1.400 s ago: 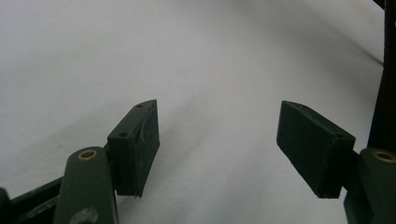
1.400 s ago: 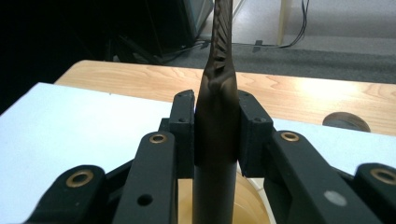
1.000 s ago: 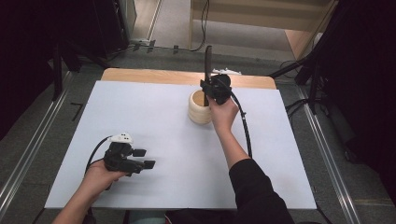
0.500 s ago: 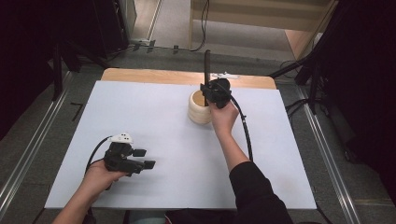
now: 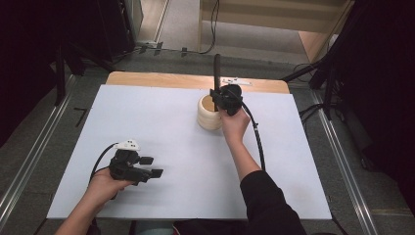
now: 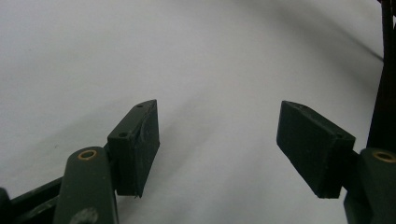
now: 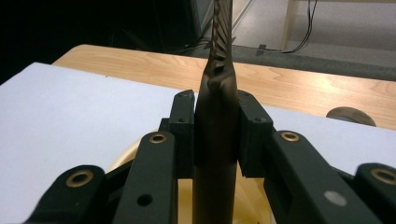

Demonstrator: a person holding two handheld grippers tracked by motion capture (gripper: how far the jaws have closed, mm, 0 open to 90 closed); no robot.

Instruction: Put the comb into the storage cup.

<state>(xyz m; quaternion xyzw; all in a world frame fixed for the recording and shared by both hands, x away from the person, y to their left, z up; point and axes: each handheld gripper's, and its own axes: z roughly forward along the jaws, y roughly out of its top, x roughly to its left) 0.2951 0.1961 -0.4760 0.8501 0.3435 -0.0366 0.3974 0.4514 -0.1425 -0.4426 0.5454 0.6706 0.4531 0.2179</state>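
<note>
Clamping my right gripper (image 7: 215, 135) on a dark upright tool (image 7: 214, 154), I hold it above the cream holder (image 5: 209, 113) at the far table (image 5: 161, 112). My left gripper (image 6: 219, 144) rests near, jaws apart, gripping nothing.

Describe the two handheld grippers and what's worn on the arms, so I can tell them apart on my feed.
Both are black with two jaws and trailing black cables. The left gripper carries a pale plate on top; the right gripper has none visible. Brass-coloured pivot rings show on the jaw arms. The right arm wears a black sleeve; the left forearm is bare.
</note>
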